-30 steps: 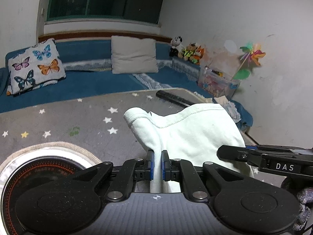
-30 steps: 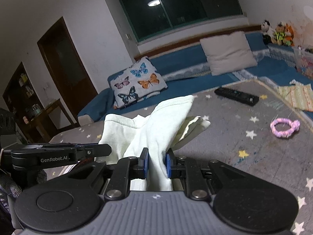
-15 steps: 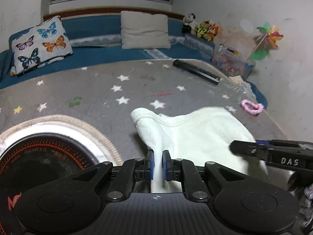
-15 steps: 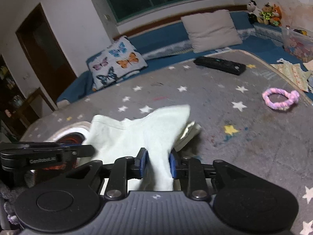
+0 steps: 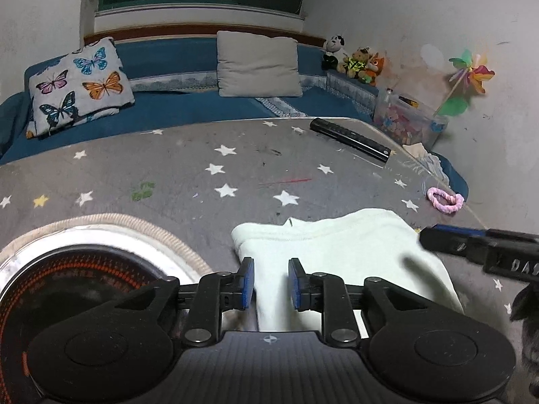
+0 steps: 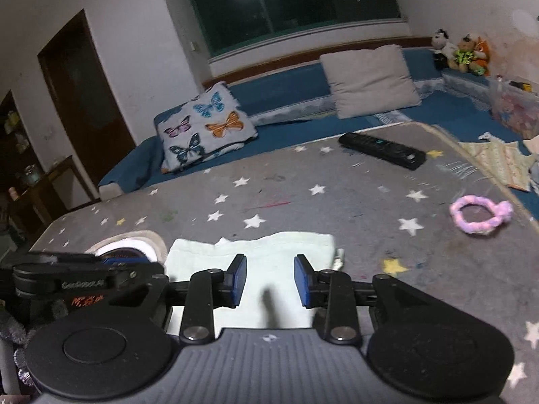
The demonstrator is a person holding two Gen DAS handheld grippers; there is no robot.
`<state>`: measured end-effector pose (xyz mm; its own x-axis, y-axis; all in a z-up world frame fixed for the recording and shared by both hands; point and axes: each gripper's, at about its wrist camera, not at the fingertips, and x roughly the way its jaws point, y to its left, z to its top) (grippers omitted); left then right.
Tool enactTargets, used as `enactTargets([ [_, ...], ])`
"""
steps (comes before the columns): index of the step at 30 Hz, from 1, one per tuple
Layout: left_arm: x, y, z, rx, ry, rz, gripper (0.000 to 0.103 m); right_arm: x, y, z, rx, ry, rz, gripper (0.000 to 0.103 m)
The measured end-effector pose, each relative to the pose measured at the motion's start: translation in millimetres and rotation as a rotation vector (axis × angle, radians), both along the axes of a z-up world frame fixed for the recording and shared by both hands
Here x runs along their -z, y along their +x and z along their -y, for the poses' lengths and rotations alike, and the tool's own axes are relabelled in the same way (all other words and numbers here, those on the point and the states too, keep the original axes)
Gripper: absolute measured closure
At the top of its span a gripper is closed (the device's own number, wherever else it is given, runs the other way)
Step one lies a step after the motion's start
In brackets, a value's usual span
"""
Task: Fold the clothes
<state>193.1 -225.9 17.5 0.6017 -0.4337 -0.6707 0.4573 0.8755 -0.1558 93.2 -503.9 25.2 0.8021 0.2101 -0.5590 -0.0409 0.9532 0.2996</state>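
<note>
A pale mint folded garment (image 5: 343, 256) lies flat on the grey star-patterned table (image 5: 202, 175); it also shows in the right wrist view (image 6: 269, 252). My left gripper (image 5: 271, 282) is open, its blue pads either side of the garment's near left part. My right gripper (image 6: 269, 282) is open over the garment's near edge. The right gripper's arm shows at the right of the left wrist view (image 5: 485, 252). The left gripper's arm shows at the left of the right wrist view (image 6: 84, 279).
A round electric cooker with a rope rim (image 5: 84, 262) sits left of the garment. A black remote (image 5: 350, 138) and a pink hair tie (image 5: 444, 198) lie further back and right. A blue couch with a butterfly pillow (image 5: 77, 84) stands behind.
Both grippers lowered the garment from the air onto the table and opened, letting go of it. It now lies flat and folded.
</note>
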Motion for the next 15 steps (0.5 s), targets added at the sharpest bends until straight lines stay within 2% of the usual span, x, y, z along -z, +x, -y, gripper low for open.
enactTargets([
  [10, 15, 19, 12, 0.008, 0.042, 0.008, 0.083, 26, 21, 3, -0.012, 0.009, -0.051, 0.073],
  [15, 17, 23, 11, 0.012, 0.044, 0.005, 0.083, 24, 25, 6, -0.012, 0.009, -0.047, 0.073],
])
